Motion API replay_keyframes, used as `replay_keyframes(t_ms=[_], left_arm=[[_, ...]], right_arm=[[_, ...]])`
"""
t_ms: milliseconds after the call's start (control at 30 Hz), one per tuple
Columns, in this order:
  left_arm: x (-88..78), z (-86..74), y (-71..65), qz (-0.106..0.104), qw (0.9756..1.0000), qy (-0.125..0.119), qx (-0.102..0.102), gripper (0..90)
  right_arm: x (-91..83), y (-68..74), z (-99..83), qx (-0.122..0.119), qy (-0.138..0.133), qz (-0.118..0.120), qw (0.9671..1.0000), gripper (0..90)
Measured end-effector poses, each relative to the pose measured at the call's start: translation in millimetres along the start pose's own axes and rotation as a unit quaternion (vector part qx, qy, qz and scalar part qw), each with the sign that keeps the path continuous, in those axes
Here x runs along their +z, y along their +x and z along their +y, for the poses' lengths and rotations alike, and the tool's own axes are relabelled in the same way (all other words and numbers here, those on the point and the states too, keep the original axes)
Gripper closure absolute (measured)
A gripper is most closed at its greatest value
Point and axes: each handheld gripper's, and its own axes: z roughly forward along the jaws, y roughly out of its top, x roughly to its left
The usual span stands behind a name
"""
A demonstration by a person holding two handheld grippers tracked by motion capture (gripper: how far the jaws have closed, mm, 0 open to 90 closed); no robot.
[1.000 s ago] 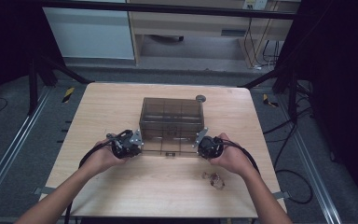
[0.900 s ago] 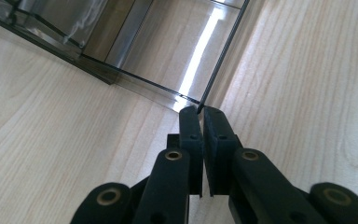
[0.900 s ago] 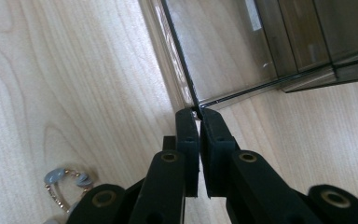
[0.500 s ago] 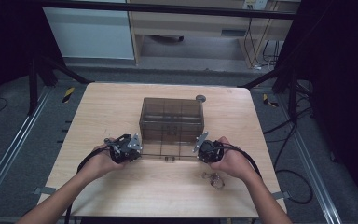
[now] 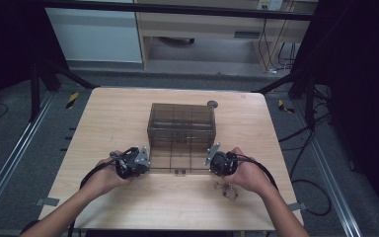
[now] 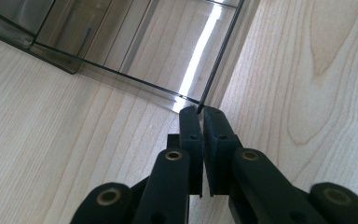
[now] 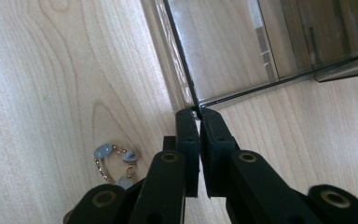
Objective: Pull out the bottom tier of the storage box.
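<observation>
A smoky see-through box (image 5: 181, 123) with inner compartments stands mid-table. Its thin lid panel (image 5: 177, 163) reaches toward me, with two small latches on its near edge. My left gripper (image 5: 147, 163) is shut on the panel's near left corner; in the left gripper view the dark panel edge (image 6: 216, 65) runs straight into the pinched tips (image 6: 199, 112). My right gripper (image 5: 210, 161) is shut on the near right corner, and the panel edge (image 7: 179, 51) enters its tips (image 7: 196, 112) too. A gold chain with pale blue stones (image 7: 114, 161) lies on the wood beside the right hand (image 5: 225, 189).
A small round dark object (image 5: 212, 103) sits near the table's far edge behind the box. The wooden table (image 5: 113, 123) has bare wood left and right of the box. Cables trail from both grippers off the near edge.
Both grippers, still pinching the panel's corners, have drifted slightly toward the near edge of the table. The box has stayed in place.
</observation>
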Motion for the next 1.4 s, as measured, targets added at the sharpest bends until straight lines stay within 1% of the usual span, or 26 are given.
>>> replay_keyframes(t_ms=[100, 233, 300, 333, 367, 400, 433, 500, 533, 567, 600, 633, 667, 700, 733, 767, 800, 833, 867, 900, 933, 1000, 1033, 1067, 1233, 1400], left_arm=[[0.1, -0.3, -0.3, 0.003, 1.0, -0.001, 0.0, 86.8], [0.9, -3.1, 0.3, 0.003, 0.9999, -0.01, -0.007, 86.5], [0.1, -3.7, -0.5, 0.007, 0.9999, -0.013, -0.009, 86.1], [-3.2, -6.0, -2.2, 0.01, 0.9996, -0.023, -0.015, 81.3], [-3.2, -6.0, -2.2, 0.01, 0.9996, -0.023, -0.015, 78.3], [-5.9, -8.2, -2.8, 0.014, 0.9995, -0.026, -0.015, 78.3], [-10.8, -14.0, -5.1, 0.026, 0.9985, -0.04, -0.027, 71.2], [-14.9, -20.5, -6.3, 0.043, 0.9958, -0.058, -0.056, 58.1], [-17.1, -24.4, -5.8, 0.051, 0.9943, -0.067, -0.066, 54.5], [-17.1, -24.4, -5.8, 0.051, 0.9943, -0.067, -0.066, 49.4], [-18.6, -28.1, -5.8, 0.063, 0.9921, -0.074, -0.079, 49.4], [-18.9, -31.5, -5.9, 0.073, 0.9892, -0.085, -0.094, 42.6], [-17.8, -37.9, -6.1, 0.092, 0.9819, -0.11, -0.124, 33.2], [-17.8, -37.9, -6.1, 0.092, 0.9819, -0.11, -0.124, 30.1], [-17.5, -43.6, -2.3, 0.094, 0.9774, -0.122, -0.145, 28.0], [-17.5, -43.6, -2.3, 0.094, 0.9774, -0.122, -0.145, 25.6], [-18.1, -45.1, 0.1, 0.097, 0.9757, -0.125, -0.152, 22.4], [-21.1, -48.3, 3.7, 0.109, 0.9732, -0.129, -0.155, 19.0], [-22.0, -51.4, 5.2, 0.114, 0.9691, -0.14, -0.169, 16.3], [-22.1, -54.4, 6.2, 0.114, 0.9674, -0.143, -0.175, 14.0], [-21.2, -57.0, 6.3, 0.111, 0.9666, -0.145, -0.18, 11.3], [-20.0, -59.6, 5.9, 0.112, 0.9664, -0.144, -0.181, 10.0], [-18.8, -62.3, 5.4, 0.109, 0.9673, -0.143, -0.179, 7.8], [-18.0, -66.6, 5.2, 0.095, 0.9681, -0.144, -0.181, 7.1], [-19.3, -71.9, 5.8, 0.102, 0.9659, -0.145, -0.189, 7.0], [-18.8, -72.2, 5.0, 0.102, 0.9665, -0.141, -0.188, 7.0]], right_arm=[[0.5, -1.8, -1.4, -0.005, -0.003, 0.0, 1.0, 86.9], [0.6, -0.6, -3.0, 0.01, -0.012, 0.0, 0.9999, 85.7], [-0.3, -0.9, -4.0, 0.019, -0.02, -0.002, 0.9996, 80.9], [-2.2, -0.9, -5.2, 0.023, -0.018, -0.004, 0.9996, 73.2], [-2.2, -0.9, -5.2, 0.023, -0.018, -0.004, 0.9996, 73.2], [-4.1, -0.4, -6.0, 0.032, -0.016, -0.008, 0.9993, 69.0], [-8.9, -0.1, -10.1, 0.05, -0.019, -0.01, 0.9985, 61.5], [-14.3, 1.1, -16.1, 0.068, -0.019, -0.014, 0.9974, 54.1], [-16.5, 2.0, -19.4, 0.078, -0.02, -0.017, 0.9966, 52.0], [-16.5, 2.0, -19.4, 0.078, -0.02, -0.017, 0.9966, 52.0], [-18.7, 3.5, -22.9, 0.087, -0.022, -0.02, 0.9958, 48.4], [-20.0, 5.4, -26.6, 0.098, -0.025, -0.025, 0.9946, 43.4], [-21.1, 9.0, -33.6, 0.111, -0.023, -0.028, 0.9931, 37.8], [-21.1, 9.0, -33.6, 0.111, -0.023, -0.028, 0.9931, 37.8], [-21.0, 12.4, -39.7, 0.126, -0.019, -0.033, 0.9913, 32.3], [-21.0, 12.4, -39.7, 0.126, -0.019, -0.033, 0.9913, 32.3], [-20.7, 16.4, -44.9, 0.137, -0.017, -0.03, 0.99, 29.3], [-20.2, 18.2, -47.1, 0.144, -0.016, -0.029, 0.9891, 26.6], [-19.7, 19.0, -48.8, 0.153, -0.014, -0.025, 0.9878, 24.3], [-18.5, 19.6, -51.6, 0.172, -0.011, -0.013, 0.985, 23.0], [-17.6, 20.7, -53.5, 0.179, -0.014, -0.006, 0.9837, 23.1], [-16.8, 22.2, -54.7, 0.182, -0.015, -0.003, 0.9831, 24.9], [-15.3, 24.6, -56.4, 0.18, -0.015, 0.003, 0.9836, 29.2], [-14.8, 25.6, -56.6, 0.181, -0.013, 0.006, 0.9833, 30.0], [-11.3, 30.8, -57.4, 0.18, -0.011, 0.015, 0.9835, 37.0], [-10.9, 30.4, -57.6, 0.181, -0.014, 0.017, 0.9833, 40.7]])
